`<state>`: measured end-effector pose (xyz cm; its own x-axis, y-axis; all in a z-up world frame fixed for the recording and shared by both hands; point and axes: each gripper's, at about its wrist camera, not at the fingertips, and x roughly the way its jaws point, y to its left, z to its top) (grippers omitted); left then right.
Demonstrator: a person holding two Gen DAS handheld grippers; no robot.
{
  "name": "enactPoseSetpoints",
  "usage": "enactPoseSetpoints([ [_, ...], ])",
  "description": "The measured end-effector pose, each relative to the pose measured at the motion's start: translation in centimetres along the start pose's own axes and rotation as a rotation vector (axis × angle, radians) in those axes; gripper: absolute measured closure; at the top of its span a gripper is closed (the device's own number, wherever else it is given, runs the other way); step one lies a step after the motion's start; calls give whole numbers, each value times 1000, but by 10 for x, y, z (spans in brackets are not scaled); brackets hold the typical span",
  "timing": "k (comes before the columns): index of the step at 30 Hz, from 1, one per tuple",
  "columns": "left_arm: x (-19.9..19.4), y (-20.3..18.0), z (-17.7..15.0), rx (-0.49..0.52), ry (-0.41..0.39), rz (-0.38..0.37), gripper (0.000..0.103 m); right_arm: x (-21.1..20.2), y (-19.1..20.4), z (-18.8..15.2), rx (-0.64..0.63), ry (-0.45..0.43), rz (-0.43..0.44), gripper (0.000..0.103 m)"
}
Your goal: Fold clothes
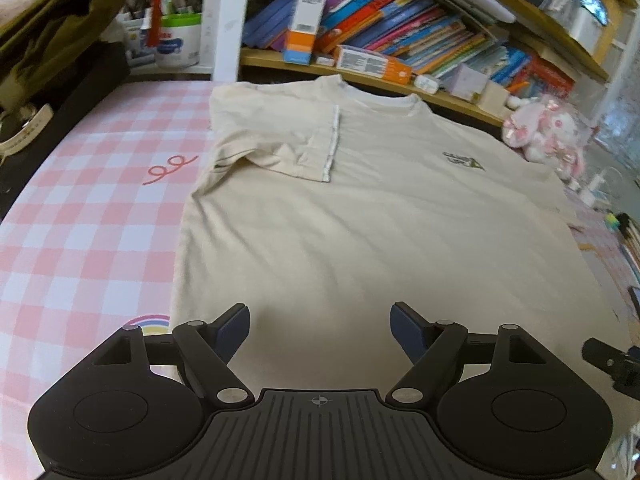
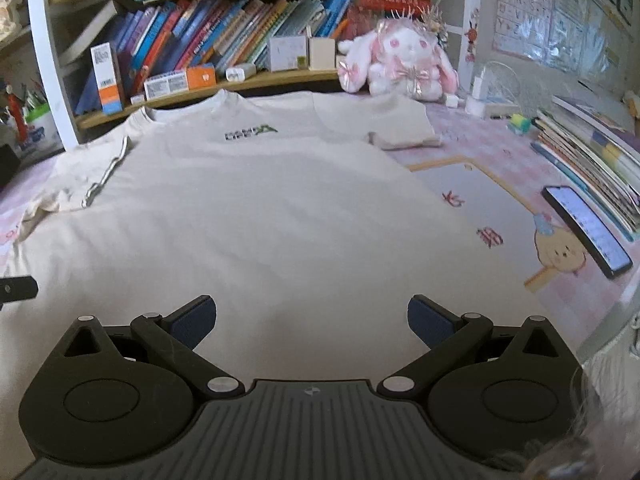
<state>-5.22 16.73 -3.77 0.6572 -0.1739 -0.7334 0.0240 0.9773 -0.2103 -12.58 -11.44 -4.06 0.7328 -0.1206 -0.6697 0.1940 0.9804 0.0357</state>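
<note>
Both tongs, left (image 1: 320, 330) and right (image 2: 312, 322), hang spread, empty, over the soft, limp T-shirt (image 1: 360, 220); pinch its hem corners.

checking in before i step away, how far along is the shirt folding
Early. Done: one sleeve of the cream t-shirt is folded in over the chest. In hand: nothing; the left gripper and right gripper hang open over the hem end with no cloth between the fingers. Left: the other sleeve lies spread out, and the body is full length, unfolded.
</note>
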Motion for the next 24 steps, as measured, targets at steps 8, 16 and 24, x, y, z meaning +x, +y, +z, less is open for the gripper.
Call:
enactPoseSetpoints([
  [8,11,-39,-5,-101,15,154,23,41,-37,26,-55,28,117,0],
  [16,20,-105,-20,-163,17,259,19,92,-101,65,-90,66,263,0],
  [24,24,-155,-31,-165,18,319,19,128,-159,99,-63,93,365,0],
])
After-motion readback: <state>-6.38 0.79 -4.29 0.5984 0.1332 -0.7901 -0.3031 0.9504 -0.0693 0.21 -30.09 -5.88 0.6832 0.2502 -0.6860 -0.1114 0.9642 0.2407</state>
